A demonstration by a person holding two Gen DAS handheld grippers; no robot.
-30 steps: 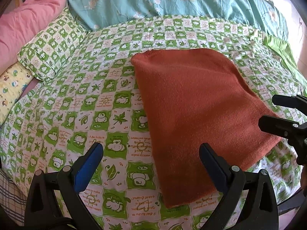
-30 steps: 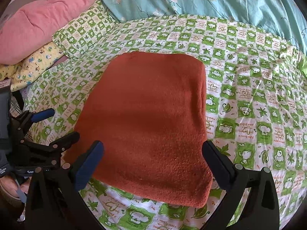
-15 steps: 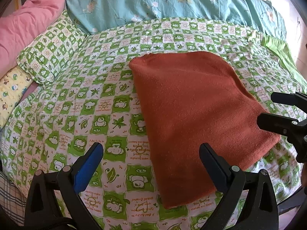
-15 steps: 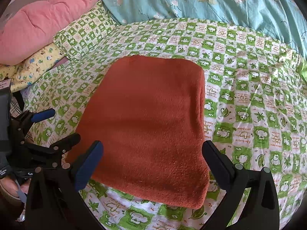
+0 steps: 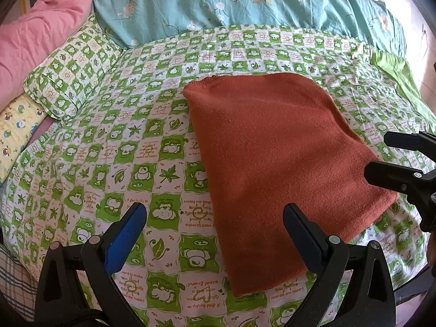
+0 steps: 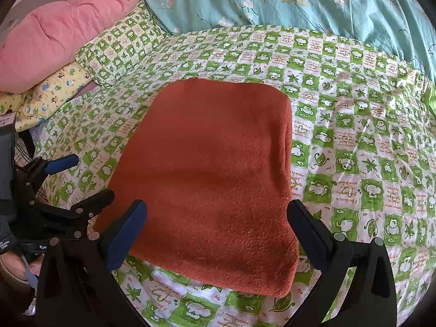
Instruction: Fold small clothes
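Here the orange garment lies folded flat on the bed, both the left gripper and right gripper hovering with jaws spread and empty. A careless pinch could catch only the top layer and undo the fold.

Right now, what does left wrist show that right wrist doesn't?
Left wrist only: bright green fabric at the bed's far right, and the right gripper open beside the garment's right edge.

Right wrist only: the left gripper open at the garment's left, and the thick rolled fold along the garment's right edge.

Both: the orange folded garment lying free on the green checked sheet, pink quilt, teal floral duvet.
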